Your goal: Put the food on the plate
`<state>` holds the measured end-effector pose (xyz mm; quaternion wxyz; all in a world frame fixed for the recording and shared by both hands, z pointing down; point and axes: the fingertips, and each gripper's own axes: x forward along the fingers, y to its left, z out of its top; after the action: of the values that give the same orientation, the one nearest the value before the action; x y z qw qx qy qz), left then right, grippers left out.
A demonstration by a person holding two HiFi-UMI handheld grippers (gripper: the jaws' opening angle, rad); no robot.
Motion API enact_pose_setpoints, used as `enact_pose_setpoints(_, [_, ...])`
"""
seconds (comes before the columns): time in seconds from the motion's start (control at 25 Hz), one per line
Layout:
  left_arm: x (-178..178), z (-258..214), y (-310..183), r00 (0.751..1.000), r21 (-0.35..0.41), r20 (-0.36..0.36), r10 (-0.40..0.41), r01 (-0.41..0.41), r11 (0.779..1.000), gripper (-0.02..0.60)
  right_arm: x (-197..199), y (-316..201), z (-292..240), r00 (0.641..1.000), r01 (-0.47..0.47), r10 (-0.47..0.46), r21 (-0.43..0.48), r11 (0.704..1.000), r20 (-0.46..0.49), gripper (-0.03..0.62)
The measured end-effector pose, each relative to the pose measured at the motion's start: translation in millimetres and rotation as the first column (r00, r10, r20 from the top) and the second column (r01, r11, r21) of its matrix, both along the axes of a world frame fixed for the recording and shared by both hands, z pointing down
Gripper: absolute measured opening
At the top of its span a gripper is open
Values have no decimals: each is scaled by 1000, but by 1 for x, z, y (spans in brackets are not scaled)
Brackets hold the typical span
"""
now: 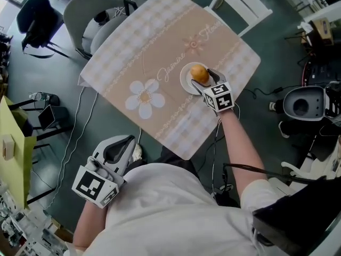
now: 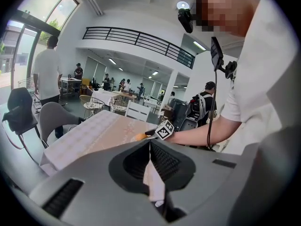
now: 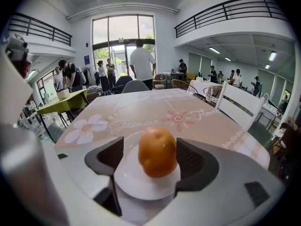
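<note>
One surface (image 1: 160, 52): a table under a checked beige cloth with a white flower print is carrying the task's things.
Right gripper (image 3: 149, 149): it is reaching over the far right part of the surface. Its jaws are spread, one on each side of the food, and are not pinching it. A clear gap is showing on the left, while the right pad is sitting very close.
Left gripper (image 2: 149, 145): it is hanging low beside the person's body, off the surface and well apart from the plate, with its jaws pressed together on nothing.
Plate (image 1: 184, 79): a small white plate is lying on the surface near the cursive print.
Food (image 3: 157, 152): a rounded orange-brown piece, perhaps a roll or a fruit, is sitting on the plate near its middle.
Key relation: the food is lying straight ahead between the right gripper's jaws, and its longer axis seems to be standing upright. The right gripper is by far the nearer one. The placing looks done, so the coming move is probably calling for a straight pull back without nudging the food.
What each view is adding: the right gripper view is showing the gaps beside the food, which the head view is not making clear. The head view is showing where the plate lies on the surface. The left gripper view is showing its closed jaws and, far off, only a sliver of orange.
</note>
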<state>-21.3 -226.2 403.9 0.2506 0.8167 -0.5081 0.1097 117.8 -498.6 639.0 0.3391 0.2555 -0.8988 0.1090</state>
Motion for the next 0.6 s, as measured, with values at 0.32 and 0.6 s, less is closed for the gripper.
enact_pose_setpoints(0.32, [-9, -10, 16, 994, 54, -25, 105, -104, 993, 11, 23, 29, -32, 996, -86, 86, 46, 995, -14, 345])
enact_pose_setpoints(0.6, [-26, -20, 48, 979, 118, -29, 201, -197, 973, 11, 29, 92, -67, 985, -173, 174, 93, 981, -3, 345])
